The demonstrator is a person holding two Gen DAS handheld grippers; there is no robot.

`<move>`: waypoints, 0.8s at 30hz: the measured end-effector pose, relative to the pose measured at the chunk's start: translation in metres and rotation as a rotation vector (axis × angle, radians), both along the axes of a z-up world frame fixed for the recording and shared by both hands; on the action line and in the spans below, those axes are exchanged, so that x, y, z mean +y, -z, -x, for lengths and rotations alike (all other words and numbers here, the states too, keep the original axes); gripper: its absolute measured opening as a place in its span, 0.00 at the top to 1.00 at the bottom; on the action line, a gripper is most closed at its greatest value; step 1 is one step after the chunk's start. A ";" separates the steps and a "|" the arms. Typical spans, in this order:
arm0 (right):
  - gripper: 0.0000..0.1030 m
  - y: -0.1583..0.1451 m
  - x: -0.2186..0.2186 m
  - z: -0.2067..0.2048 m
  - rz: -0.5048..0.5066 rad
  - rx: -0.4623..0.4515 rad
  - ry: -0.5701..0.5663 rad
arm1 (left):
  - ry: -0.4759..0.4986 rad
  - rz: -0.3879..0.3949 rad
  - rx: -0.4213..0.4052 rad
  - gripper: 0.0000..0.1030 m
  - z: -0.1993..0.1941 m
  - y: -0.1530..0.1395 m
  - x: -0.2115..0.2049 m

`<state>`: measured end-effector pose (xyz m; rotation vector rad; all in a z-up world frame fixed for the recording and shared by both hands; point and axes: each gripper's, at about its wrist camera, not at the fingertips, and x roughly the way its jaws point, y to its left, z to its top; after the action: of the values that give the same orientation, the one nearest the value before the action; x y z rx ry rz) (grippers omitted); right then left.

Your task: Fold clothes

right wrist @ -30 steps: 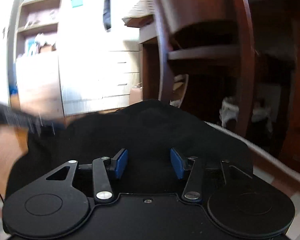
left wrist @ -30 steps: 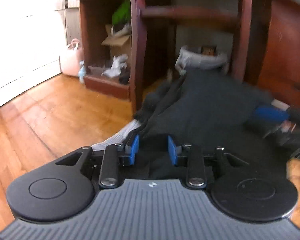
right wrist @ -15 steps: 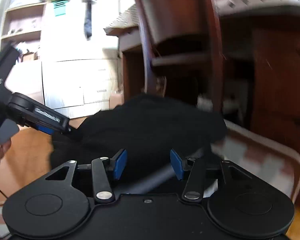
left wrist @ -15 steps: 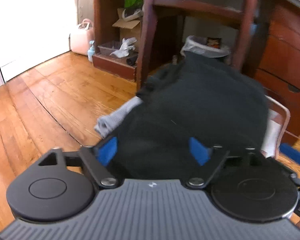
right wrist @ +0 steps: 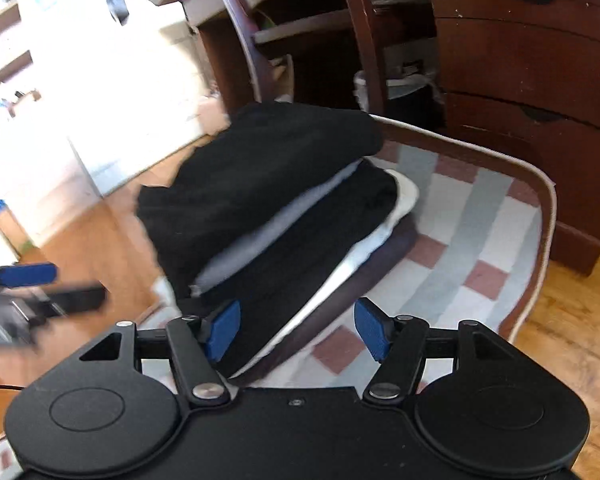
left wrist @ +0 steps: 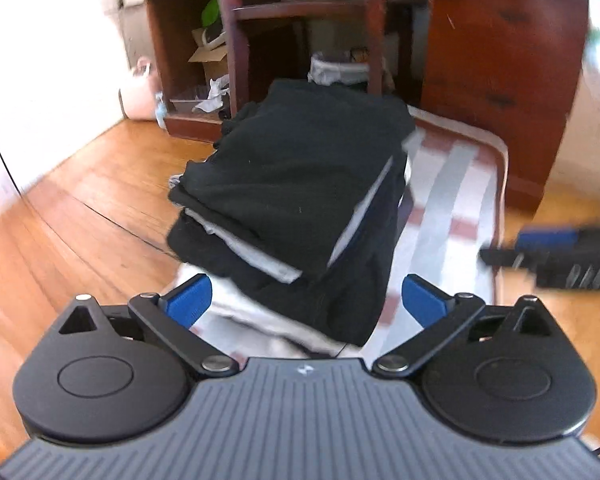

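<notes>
A stack of folded clothes lies on a checked mat (left wrist: 452, 184), with a black folded garment (left wrist: 300, 168) on top and grey and white layers under it. My left gripper (left wrist: 306, 300) hangs just short of the stack's near end; its jaws are opening wide and the pads touch no cloth. In the right wrist view the black garment (right wrist: 260, 168) tops the stack on the mat (right wrist: 480, 232). My right gripper (right wrist: 298, 328) is at the stack's near corner, jaws opening, pads clear of the cloth. Each gripper shows blurred in the other's view: right gripper (left wrist: 548, 256), left gripper (right wrist: 28, 280).
The mat lies on a wooden floor (left wrist: 80, 220). Behind the stack stand dark wooden chair legs (left wrist: 228, 40), a bin with a white liner (left wrist: 340, 70) and a brown dresser (left wrist: 500, 60). A white jug (left wrist: 138, 92) sits by the shelf at the left.
Both grippers have let go of the black garment and drawn back from the stack, their jaws spreading. The garment now rests folded on top of the pile.
</notes>
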<state>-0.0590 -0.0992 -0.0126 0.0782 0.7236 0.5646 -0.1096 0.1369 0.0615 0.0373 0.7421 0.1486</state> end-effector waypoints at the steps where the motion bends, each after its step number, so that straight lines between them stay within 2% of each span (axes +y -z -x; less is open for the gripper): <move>1: 0.33 -0.003 -0.003 0.005 0.005 0.000 -0.001 | -0.001 -0.022 0.019 0.00 0.002 -0.001 -0.006; 5: 0.32 -0.017 -0.012 0.022 0.055 0.006 -0.012 | 0.010 -0.032 0.050 0.00 0.014 -0.008 -0.020; 8: 0.19 -0.027 -0.016 0.035 0.121 -0.001 -0.023 | 0.041 -0.004 0.074 0.00 0.023 -0.010 -0.027; 12: 0.18 -0.035 -0.021 0.052 0.195 -0.048 0.003 | 0.095 -0.017 0.095 0.00 0.030 -0.007 -0.039; 16: 0.16 -0.037 -0.019 0.058 0.232 -0.055 0.017 | 0.085 -0.055 0.108 0.00 0.034 -0.004 -0.045; 20: 0.15 -0.034 -0.014 0.063 0.290 -0.073 0.034 | 0.068 -0.030 0.118 0.00 0.033 -0.001 -0.044; 24: 0.15 -0.029 -0.013 0.063 0.301 -0.049 0.018 | 0.056 -0.015 0.129 0.00 0.032 0.004 -0.044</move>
<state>-0.1221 -0.1127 0.0164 -0.2083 0.7521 0.4335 -0.1418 0.0932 0.0570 0.0828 0.8679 0.0986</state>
